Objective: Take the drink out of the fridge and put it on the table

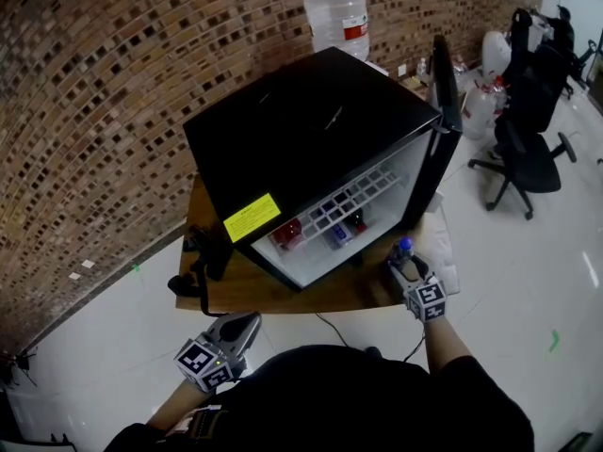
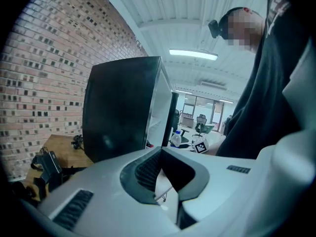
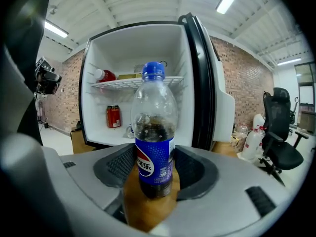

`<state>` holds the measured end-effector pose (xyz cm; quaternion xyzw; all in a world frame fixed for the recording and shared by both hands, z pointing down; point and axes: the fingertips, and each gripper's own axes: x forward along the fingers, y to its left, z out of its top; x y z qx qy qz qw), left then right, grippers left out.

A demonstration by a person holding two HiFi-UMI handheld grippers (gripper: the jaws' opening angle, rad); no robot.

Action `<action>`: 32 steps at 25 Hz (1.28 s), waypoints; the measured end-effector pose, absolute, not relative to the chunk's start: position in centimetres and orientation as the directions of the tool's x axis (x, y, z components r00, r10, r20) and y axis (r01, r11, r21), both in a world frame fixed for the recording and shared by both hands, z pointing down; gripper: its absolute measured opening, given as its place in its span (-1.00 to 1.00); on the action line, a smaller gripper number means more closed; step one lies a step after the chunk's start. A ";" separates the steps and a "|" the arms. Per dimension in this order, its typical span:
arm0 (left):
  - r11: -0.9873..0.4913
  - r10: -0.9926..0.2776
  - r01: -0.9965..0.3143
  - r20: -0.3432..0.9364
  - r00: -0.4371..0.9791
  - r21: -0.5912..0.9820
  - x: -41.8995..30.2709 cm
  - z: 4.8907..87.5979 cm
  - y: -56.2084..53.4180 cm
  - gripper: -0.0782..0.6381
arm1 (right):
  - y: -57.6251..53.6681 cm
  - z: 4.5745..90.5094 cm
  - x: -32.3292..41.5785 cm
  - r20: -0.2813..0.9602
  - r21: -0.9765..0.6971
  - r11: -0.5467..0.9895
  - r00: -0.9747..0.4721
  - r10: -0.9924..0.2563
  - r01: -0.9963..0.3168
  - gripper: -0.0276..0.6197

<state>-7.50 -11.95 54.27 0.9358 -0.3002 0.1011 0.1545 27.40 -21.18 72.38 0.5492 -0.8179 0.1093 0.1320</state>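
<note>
A blue-capped cola bottle (image 3: 154, 147) with a blue label stands upright between the jaws of my right gripper (image 3: 157, 154), which is shut on it. In the head view the bottle (image 1: 403, 248) and right gripper (image 1: 409, 264) are over the front right corner of the wooden table (image 1: 283, 295), just before the open black mini fridge (image 1: 301, 130). Whether the bottle's base touches the wood I cannot tell. My left gripper (image 1: 247, 324) hangs below the table's front edge, shut and holding nothing (image 2: 161, 151).
The fridge door (image 1: 443, 111) stands open to the right. Inside are a red can (image 3: 113, 116) and a wire shelf (image 3: 133, 83). A black device with cables (image 1: 207, 252) lies at the table's left. A water jug (image 1: 336, 12) and an office chair (image 1: 528, 149) stand behind.
</note>
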 end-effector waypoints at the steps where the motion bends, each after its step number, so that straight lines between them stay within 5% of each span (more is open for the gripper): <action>1: -0.771 -0.533 -0.594 0.280 0.799 0.228 -7.7 54.4 -12.0 -0.79 | -21.1 72.4 27.7 0.341 -0.041 0.365 -0.356 -0.870 -0.930 -0.01; 5: -0.761 -0.551 -0.604 0.255 0.795 0.237 -8.5 54.7 -12.4 -0.79 | -19.7 71.7 29.6 0.344 -0.088 0.306 -0.317 -0.884 -0.948 0.12; 10: -0.741 -0.588 -0.623 0.208 0.782 0.248 -9.2 55.3 -14.3 -0.79 | -15.5 69.4 28.3 0.340 -0.184 0.379 -0.421 -0.841 -0.907 0.03; 18: -0.708 -0.629 -0.649 0.169 0.759 0.278 -10.0 57.1 -16.9 -0.79 | -10.7 64.4 24.3 0.265 -0.324 0.428 -0.515 -0.815 -0.844 -0.94; 32: -0.718 -0.619 -0.638 0.164 0.768 0.278 -9.8 58.2 -15.6 -0.79 | -9.1 63.9 23.4 0.300 -0.327 0.460 -0.553 -0.778 -0.825 -0.93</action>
